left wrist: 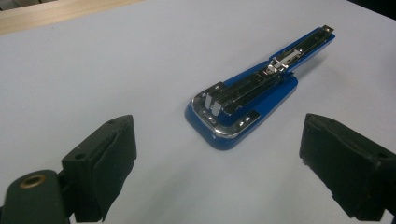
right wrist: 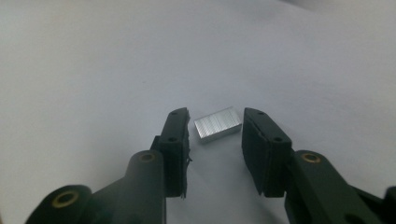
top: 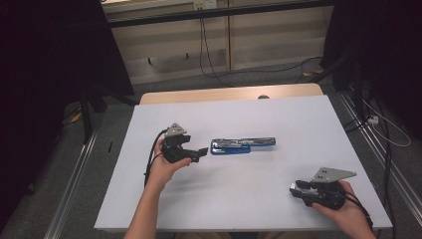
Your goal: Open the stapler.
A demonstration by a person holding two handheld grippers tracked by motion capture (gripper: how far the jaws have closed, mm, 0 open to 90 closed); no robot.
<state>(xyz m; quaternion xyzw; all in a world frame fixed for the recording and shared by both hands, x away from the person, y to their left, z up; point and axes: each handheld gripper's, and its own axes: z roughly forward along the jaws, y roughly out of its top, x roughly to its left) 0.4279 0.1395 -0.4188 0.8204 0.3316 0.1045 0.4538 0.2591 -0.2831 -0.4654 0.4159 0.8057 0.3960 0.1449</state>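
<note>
The small silver block of staples [right wrist: 217, 124] lay near the white table's [top: 278, 119] front right corner, between the right gripper's [right wrist: 214, 127] part-open jaws, ungrasped. The open blue stapler [left wrist: 247, 98] waited mid-table before the spread, empty left gripper [left wrist: 217, 163]. Next, the jaws needed to pinch squarely.

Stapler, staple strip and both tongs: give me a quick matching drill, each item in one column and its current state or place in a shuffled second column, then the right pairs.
Items
1. stapler
2. staple strip
3. left tongs
4. right tongs

States
A. narrowly parted, one jaw either side of a small silver block
B. blue, swung open flat, metal magazine showing
C. spread wide, nothing between them, facing the blue tool's front end
D. silver, lying on the white table top between two black jaws

Pairs: 1-B, 2-D, 3-C, 4-A
</note>
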